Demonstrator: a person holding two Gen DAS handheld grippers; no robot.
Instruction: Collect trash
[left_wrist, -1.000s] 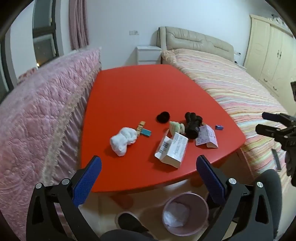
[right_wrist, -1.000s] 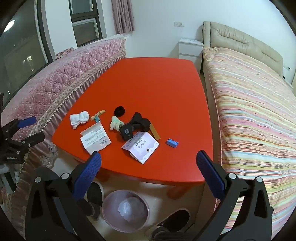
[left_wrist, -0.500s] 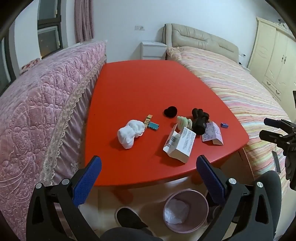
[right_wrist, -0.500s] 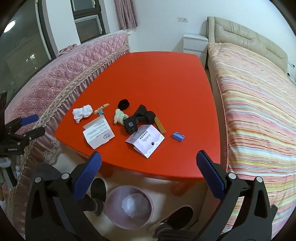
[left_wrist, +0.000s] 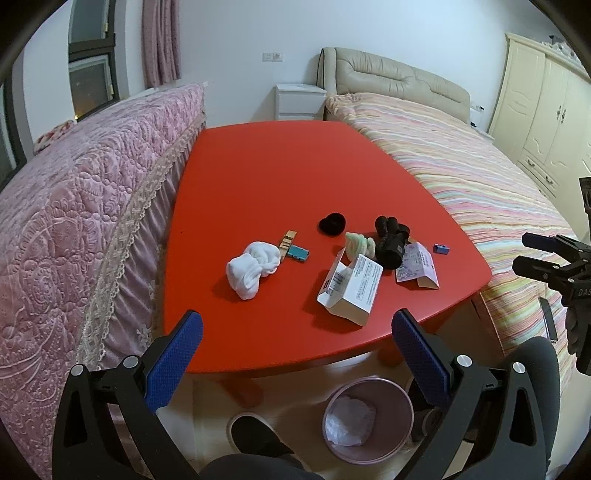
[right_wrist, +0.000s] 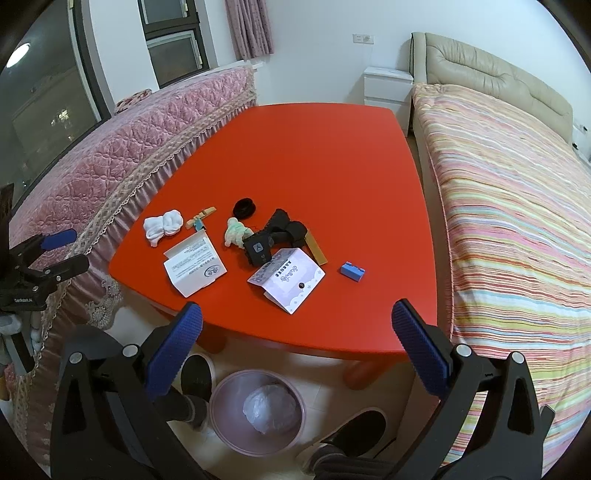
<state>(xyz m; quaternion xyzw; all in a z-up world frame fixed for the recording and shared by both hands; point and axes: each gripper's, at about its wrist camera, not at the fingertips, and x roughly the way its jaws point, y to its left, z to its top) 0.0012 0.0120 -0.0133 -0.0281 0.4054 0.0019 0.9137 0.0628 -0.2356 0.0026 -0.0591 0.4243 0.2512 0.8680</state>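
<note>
While both tools hang short of the red desk (left_wrist: 258, 177), the left tool (left_wrist: 295, 334) and right tool (right_wrist: 295, 328) with fingers spread wide and holding nothing, the litter waits near the front edge: a white box (left_wrist: 351, 286), a pink card (right_wrist: 286, 277), perhaps a tissue wad (left_wrist: 253, 267); approaching low over the nearest piece looks wisest, the pink bin (right_wrist: 221, 397) standing on the floor below.

Bedroom; striped bed (left_wrist: 461, 158); wardrobe (left_wrist: 546, 122)

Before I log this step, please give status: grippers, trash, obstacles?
Both hand-held grippers, left and right, open, empty. Trash on table, bin below. Nothing blocking.
</note>
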